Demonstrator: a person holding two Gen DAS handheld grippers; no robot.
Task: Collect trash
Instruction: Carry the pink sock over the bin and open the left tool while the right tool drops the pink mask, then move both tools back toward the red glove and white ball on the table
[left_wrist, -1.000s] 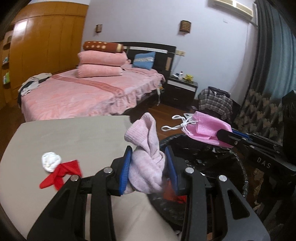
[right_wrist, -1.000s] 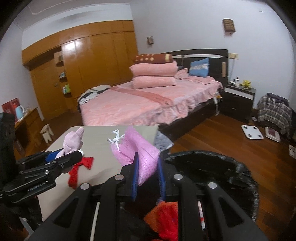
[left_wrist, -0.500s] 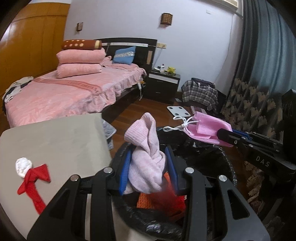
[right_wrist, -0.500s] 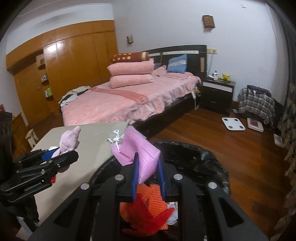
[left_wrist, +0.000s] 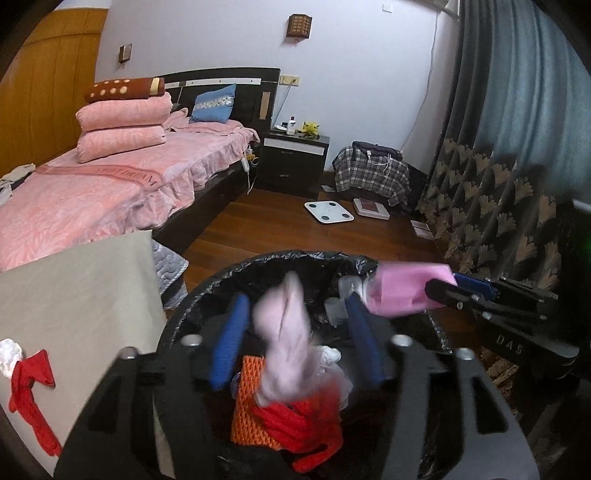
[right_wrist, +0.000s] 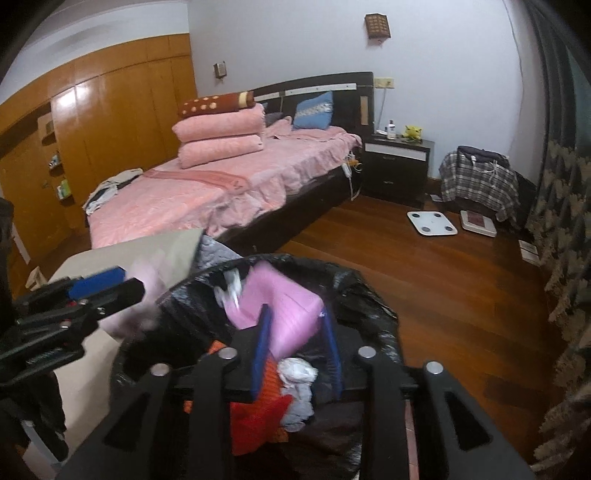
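My left gripper (left_wrist: 295, 325) is open over the black-lined trash bin (left_wrist: 258, 269). The pale pink sock (left_wrist: 291, 343) is blurred between its spread fingers, loose and dropping onto the red and orange trash (left_wrist: 288, 417) inside. My right gripper (right_wrist: 295, 328) is also open over the bin (right_wrist: 362, 291); the pink face mask (right_wrist: 280, 310) sits loosely between its fingers, tilted down. The right gripper also shows in the left wrist view (left_wrist: 454, 291) with the mask (left_wrist: 402, 291) at its tips. A red cloth (left_wrist: 29, 391) and a white wad (left_wrist: 9, 356) lie on the grey table (left_wrist: 81, 295).
A pink bed (left_wrist: 92, 184) stands behind the table. A nightstand (left_wrist: 291, 155), a white scale (left_wrist: 328, 211) on the wooden floor, a plaid-covered seat (left_wrist: 373, 170) and patterned curtains (left_wrist: 491, 206) lie beyond the bin.
Both grippers moved over the bin and opened. The sock and the mask came free of their fingers and are dropping into the bin.
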